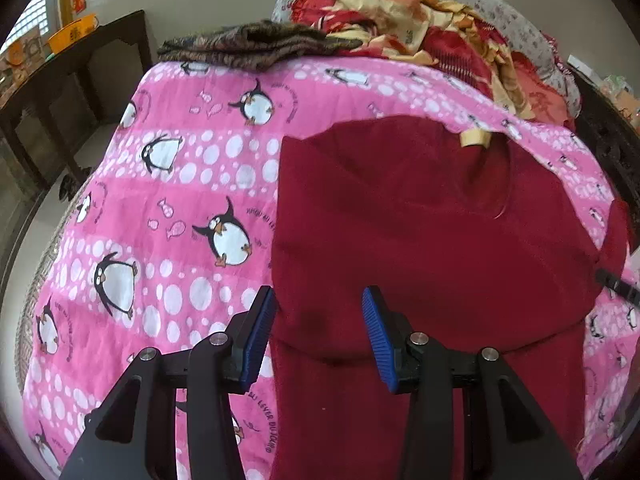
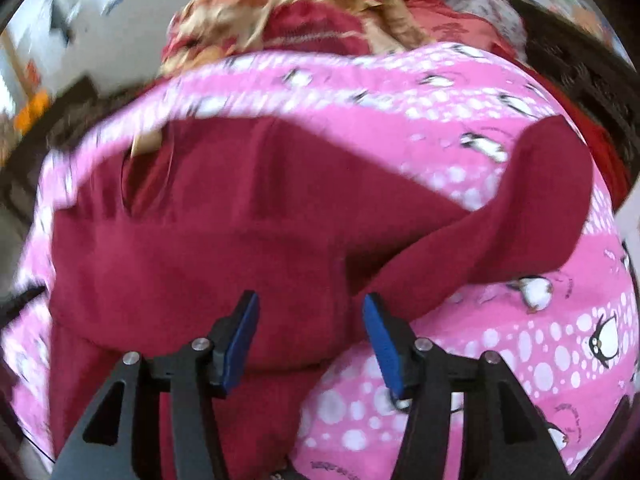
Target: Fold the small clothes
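Jaws — both pairs gaping, empty | fleecy maroon garment (image 1: 432,220) (sleeve folded) | quilted penguin-print cover (image 1: 168,208)

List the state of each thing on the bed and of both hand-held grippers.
Red garment: spread flat on the sheet, one sleeve out to the side, not yet folded.
Pink sheet: spread over the bed.
Striped cloth: bunched at the far edge.
Floral blanket: crumpled in a heap.
Left hand-held gripper: open, over the garment, empty.
Right hand-held gripper: open, over the garment, empty.
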`<control>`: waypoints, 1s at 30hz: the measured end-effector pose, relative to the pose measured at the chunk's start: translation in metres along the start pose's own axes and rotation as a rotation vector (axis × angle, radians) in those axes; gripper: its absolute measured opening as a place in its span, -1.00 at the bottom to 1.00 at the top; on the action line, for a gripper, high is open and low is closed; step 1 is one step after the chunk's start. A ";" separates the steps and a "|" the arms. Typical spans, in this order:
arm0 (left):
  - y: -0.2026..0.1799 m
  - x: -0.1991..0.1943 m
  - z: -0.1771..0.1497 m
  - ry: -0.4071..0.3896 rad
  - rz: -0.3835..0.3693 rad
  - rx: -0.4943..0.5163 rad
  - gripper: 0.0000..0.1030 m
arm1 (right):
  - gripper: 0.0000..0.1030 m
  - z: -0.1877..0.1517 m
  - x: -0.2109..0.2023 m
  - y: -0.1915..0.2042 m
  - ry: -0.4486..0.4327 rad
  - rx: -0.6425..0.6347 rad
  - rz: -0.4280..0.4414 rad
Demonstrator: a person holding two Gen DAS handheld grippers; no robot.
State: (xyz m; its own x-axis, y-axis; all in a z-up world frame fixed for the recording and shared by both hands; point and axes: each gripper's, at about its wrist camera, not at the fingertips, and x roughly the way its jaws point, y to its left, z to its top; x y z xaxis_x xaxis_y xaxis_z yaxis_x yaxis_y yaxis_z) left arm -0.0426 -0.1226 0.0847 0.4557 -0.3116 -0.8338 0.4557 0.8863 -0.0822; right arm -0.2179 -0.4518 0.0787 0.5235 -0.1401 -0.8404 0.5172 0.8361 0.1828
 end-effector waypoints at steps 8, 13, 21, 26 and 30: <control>-0.007 0.003 0.000 0.011 -0.025 -0.008 -0.52 | 0.33 0.069 -0.005 -0.108 -0.056 0.282 -0.138; -0.009 0.010 0.001 0.024 -0.019 -0.002 -0.52 | 0.33 0.102 0.023 -0.150 -0.046 0.363 -0.217; -0.002 0.019 -0.001 0.052 0.001 -0.024 -0.52 | -0.85 0.103 0.033 -0.180 -0.062 0.336 -0.231; 0.004 0.012 -0.001 0.043 -0.003 -0.046 -0.52 | -0.86 0.072 -0.020 -0.203 -0.148 0.427 -0.143; 0.003 -0.001 0.000 0.019 -0.016 -0.041 -0.52 | -0.86 0.051 -0.051 -0.204 -0.178 0.428 -0.120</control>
State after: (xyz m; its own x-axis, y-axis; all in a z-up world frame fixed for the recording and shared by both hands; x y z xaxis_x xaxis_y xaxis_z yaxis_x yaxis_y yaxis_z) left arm -0.0416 -0.1191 0.0856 0.4339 -0.3192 -0.8425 0.4305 0.8949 -0.1173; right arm -0.3151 -0.6426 0.1100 0.5317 -0.3416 -0.7750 0.7937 0.5203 0.3152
